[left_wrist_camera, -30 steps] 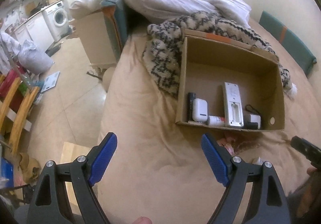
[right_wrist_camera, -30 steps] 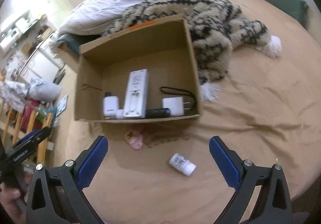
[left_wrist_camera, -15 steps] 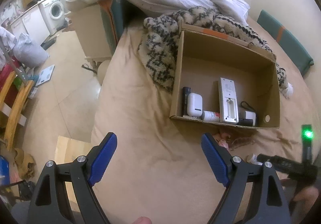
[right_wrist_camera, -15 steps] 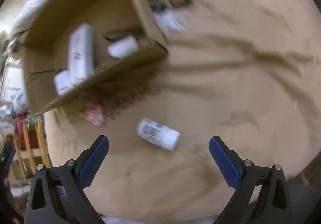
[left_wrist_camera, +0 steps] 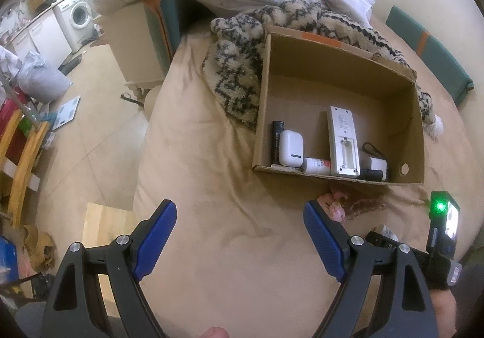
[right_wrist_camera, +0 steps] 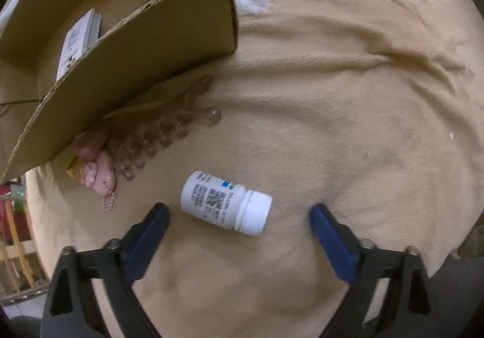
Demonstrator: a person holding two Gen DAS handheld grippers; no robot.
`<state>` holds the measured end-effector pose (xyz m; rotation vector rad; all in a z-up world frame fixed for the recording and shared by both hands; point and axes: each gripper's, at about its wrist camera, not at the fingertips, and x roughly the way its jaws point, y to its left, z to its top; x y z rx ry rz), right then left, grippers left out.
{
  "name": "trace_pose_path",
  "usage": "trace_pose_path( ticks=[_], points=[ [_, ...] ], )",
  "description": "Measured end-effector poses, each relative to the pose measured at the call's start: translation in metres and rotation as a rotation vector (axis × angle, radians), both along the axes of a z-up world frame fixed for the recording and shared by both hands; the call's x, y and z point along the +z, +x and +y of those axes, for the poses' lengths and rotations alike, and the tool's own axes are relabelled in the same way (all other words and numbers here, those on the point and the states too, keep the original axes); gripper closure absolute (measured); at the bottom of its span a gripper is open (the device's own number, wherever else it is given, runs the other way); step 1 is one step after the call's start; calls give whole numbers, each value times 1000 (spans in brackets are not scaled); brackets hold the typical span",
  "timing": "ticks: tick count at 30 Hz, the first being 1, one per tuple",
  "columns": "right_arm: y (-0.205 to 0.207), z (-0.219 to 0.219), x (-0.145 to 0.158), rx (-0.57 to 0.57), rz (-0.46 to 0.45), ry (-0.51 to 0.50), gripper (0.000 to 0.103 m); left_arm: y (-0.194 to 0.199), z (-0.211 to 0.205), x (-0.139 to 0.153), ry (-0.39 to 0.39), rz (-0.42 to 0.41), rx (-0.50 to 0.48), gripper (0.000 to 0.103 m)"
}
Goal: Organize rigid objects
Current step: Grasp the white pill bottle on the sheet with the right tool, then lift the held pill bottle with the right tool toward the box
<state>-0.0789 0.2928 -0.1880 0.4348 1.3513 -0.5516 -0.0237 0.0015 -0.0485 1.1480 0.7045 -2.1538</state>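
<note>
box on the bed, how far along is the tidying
Done: the cardboard box already holds a remote, a white case and other small items. In hand: nothing; the right hand-held gripper is open around the white bottle. Left: that bottle, the hair clip and pink charm.

Left wrist view: set high and back, facing forward and down across the bed toward the cardboard box; wide coverage.
Right wrist view: set low and close over the bed surface, facing down onto the pill bottle.
Shared area: box front wall, pink trinket, right gripper.
</note>
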Motion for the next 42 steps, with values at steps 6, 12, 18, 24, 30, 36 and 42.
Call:
trace_pose_path(
  ticks=[6, 12, 18, 24, 30, 36, 42],
  points=[
    [-5, 9, 14, 48, -1, -48, 51, -1, 0, -2, 4, -2, -11, 19],
    [-11, 21, 43, 54, -66, -73, 53, 0, -2, -1, 16, 3, -16, 19],
    [-13, 34, 80, 99, -131, -130, 54, 2, -4, -2, 33, 7, -18, 19],
    [4, 42, 125, 176, -275, -143, 54, 2, -4, -3, 37, 9, -26, 19],
    [14, 51, 188, 286, -459, -267, 54, -1, -3, -6, 30, -8, -39, 19],
    [8, 58, 225, 351, -609, -345, 54, -3, -2, -11, 25, -30, -48, 19],
    [2, 53, 207, 297, -616, -368, 54, -5, -2, -19, 24, -59, -53, 19]
  ],
)
